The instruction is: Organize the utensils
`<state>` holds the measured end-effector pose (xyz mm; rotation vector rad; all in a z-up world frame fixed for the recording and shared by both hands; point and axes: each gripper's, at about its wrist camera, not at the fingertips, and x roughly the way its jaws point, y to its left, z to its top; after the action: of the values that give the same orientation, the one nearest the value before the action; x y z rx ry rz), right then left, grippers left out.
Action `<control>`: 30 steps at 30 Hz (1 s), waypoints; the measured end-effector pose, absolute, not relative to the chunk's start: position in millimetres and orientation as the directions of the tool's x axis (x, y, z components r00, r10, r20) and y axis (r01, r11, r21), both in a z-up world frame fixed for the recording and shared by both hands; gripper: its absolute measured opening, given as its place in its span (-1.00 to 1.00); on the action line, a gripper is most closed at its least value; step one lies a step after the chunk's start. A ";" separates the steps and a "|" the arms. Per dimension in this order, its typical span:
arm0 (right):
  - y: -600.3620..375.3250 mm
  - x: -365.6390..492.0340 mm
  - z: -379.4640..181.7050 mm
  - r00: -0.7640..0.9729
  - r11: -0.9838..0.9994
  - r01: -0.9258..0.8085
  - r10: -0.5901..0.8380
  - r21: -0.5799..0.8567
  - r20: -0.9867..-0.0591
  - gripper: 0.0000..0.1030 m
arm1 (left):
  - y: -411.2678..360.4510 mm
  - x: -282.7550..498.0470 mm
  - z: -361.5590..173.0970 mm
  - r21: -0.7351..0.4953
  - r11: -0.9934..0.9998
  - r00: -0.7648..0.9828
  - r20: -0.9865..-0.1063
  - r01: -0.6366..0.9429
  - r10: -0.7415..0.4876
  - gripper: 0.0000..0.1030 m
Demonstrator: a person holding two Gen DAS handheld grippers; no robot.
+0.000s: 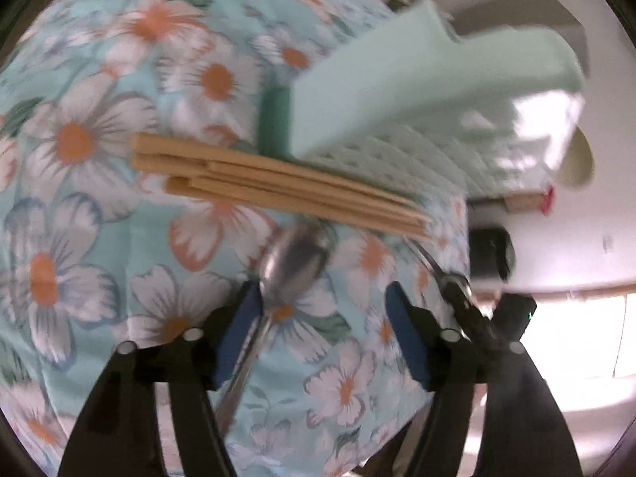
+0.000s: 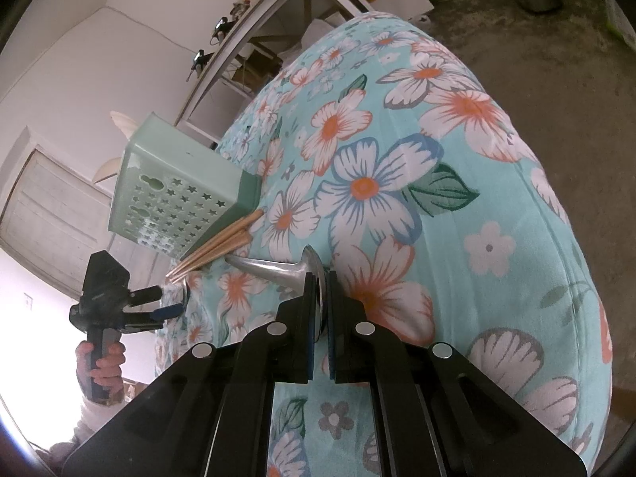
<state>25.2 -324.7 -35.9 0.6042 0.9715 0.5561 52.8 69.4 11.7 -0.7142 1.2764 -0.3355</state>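
A mint green utensil holder (image 1: 397, 91) (image 2: 175, 183) with star-shaped holes lies on its side on the flowered tablecloth (image 1: 99, 238) (image 2: 437, 198). Several wooden chopsticks (image 1: 278, 183) (image 2: 222, 242) lie bundled against it. My left gripper (image 1: 322, 290) (image 2: 171, 304) is open; a metal spoon (image 1: 294, 258) lies between its jaws, its handle resting against the left blue pad only. The picture there is blurred. My right gripper (image 2: 320, 278) (image 1: 453, 278) is shut on a second metal utensil (image 2: 270, 268), held edge-on, its other end reaching toward the chopstick tips.
A person's hand (image 2: 101, 365) holds the left gripper beyond the table's left edge. A metal shelf rack (image 2: 254, 39) with boxes stands behind the table, a white door (image 2: 51, 206) at the left, and grey floor (image 2: 556, 59) at the right.
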 end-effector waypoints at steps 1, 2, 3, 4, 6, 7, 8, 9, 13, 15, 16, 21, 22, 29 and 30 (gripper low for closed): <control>-324.5 25.2 -35.7 0.454 0.706 -0.162 0.674 0.689 -0.583 -0.94 | 67.1 53.2 10.3 -0.655 0.746 0.287 -0.742 -0.118 -0.606 0.28; -324.6 25.4 -35.6 0.453 0.706 -0.162 0.674 0.689 -0.584 -0.94 | 67.3 54.5 9.5 -0.662 0.743 0.295 -0.732 -0.097 -0.614 0.28; -324.4 25.4 -35.7 0.454 0.706 -0.163 0.674 0.689 -0.583 -0.94 | 67.5 56.7 7.8 -0.666 0.745 0.282 -0.722 -0.039 -0.632 0.28; -324.3 25.3 -35.6 0.454 0.706 -0.163 0.674 0.690 -0.583 -0.94 | 69.0 58.2 6.0 -0.664 0.748 0.284 -0.718 -0.004 -0.636 0.14; -324.1 25.9 -35.7 0.453 0.703 -0.164 0.677 0.693 -0.580 -0.94 | 75.9 63.3 0.6 -0.687 0.725 0.286 -0.687 0.042 -0.668 0.00; -324.8 25.7 -36.2 0.452 0.700 -0.164 0.679 0.695 -0.578 -0.94 | 82.3 65.4 -2.2 -0.705 0.707 0.288 -0.667 0.054 -0.687 -0.13; -325.2 26.2 -36.6 0.450 0.696 -0.162 0.683 0.699 -0.575 -0.94 | 86.1 68.2 -6.1 -0.728 0.683 0.286 -0.642 0.065 -0.711 -0.23; -325.7 26.6 -37.1 0.448 0.691 -0.162 0.688 0.705 -0.571 -0.94 | 92.5 72.3 -12.8 -0.752 0.656 0.288 -0.613 0.073 -0.735 -0.32; -329.9 25.5 -38.7 0.449 0.674 -0.150 0.698 0.724 -0.557 -0.95 | 110.8 75.4 -30.8 -0.821 0.571 0.310 -0.538 0.022 -0.784 -0.89; -330.5 23.0 -36.6 0.456 0.680 -0.141 0.690 0.719 -0.562 -0.96 | 106.8 69.5 -25.3 -0.798 0.601 0.333 -0.554 0.048 -0.763 -0.92; -330.9 21.5 -35.4 0.458 0.680 -0.134 0.687 0.721 -0.564 -0.96 | 103.8 65.0 -20.4 -0.775 0.629 0.346 -0.574 0.063 -0.742 -0.93; -332.1 12.3 -12.7 0.484 0.683 -0.156 0.683 0.714 -0.548 -0.96 | 96.8 43.3 13.5 -0.725 0.675 0.410 -0.579 0.135 -0.705 -0.94; -333.5 8.8 -3.2 0.497 0.681 -0.166 0.683 0.713 -0.535 -0.96 | 95.8 38.1 24.0 -0.723 0.674 0.429 -0.566 0.152 -0.704 -0.95; -338.3 -6.5 48.2 0.565 0.686 -0.227 0.671 0.692 -0.480 -0.96 | 101.9 12.7 118.2 -0.648 0.714 0.633 -0.442 0.265 -0.636 -0.97; -338.9 -8.8 54.4 0.573 0.681 -0.235 0.673 0.694 -0.468 -0.96 | 105.8 12.0 130.4 -0.639 0.716 0.658 -0.415 0.280 -0.628 -0.97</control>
<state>-8.8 -338.9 54.4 0.6202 0.7921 0.5741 12.0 105.8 130.4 -0.5678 0.6701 -0.5464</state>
